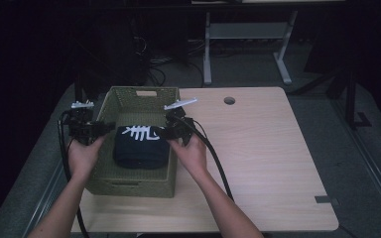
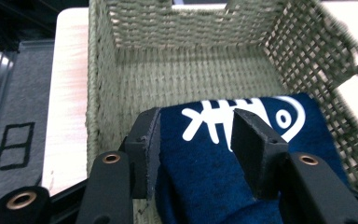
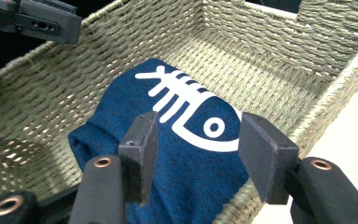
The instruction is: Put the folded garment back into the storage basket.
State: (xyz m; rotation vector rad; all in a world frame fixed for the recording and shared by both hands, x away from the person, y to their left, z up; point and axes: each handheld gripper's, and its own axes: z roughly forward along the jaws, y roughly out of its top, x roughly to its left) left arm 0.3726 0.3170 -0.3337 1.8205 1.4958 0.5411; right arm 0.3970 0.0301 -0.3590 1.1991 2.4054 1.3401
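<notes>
A folded navy cloth [image 1: 141, 148] with a white fish-bone print lies inside an olive woven basket [image 1: 139, 92] at the table's left. My left gripper [image 1: 104, 128] hangs over the basket's left rim and my right gripper [image 1: 166, 131] over its right rim, both pointing inward at the cloth. In the left gripper view the jaws [image 2: 196, 123] stand apart just above the cloth [image 2: 205, 172], with the basket wall [image 2: 177, 74] behind. In the right gripper view the jaws [image 3: 198, 128] are also apart over the cloth [image 3: 186, 182], and nothing is pressed between the pads. The left gripper [image 3: 42, 21] shows beyond the basket's far rim [image 3: 261, 60].
The basket sits on a light wooden table [image 1: 263, 153] with a round cable hole [image 1: 229, 100] near its back edge. Behind the table stand the white legs of another desk [image 1: 207, 49] and loose cables on the dark floor.
</notes>
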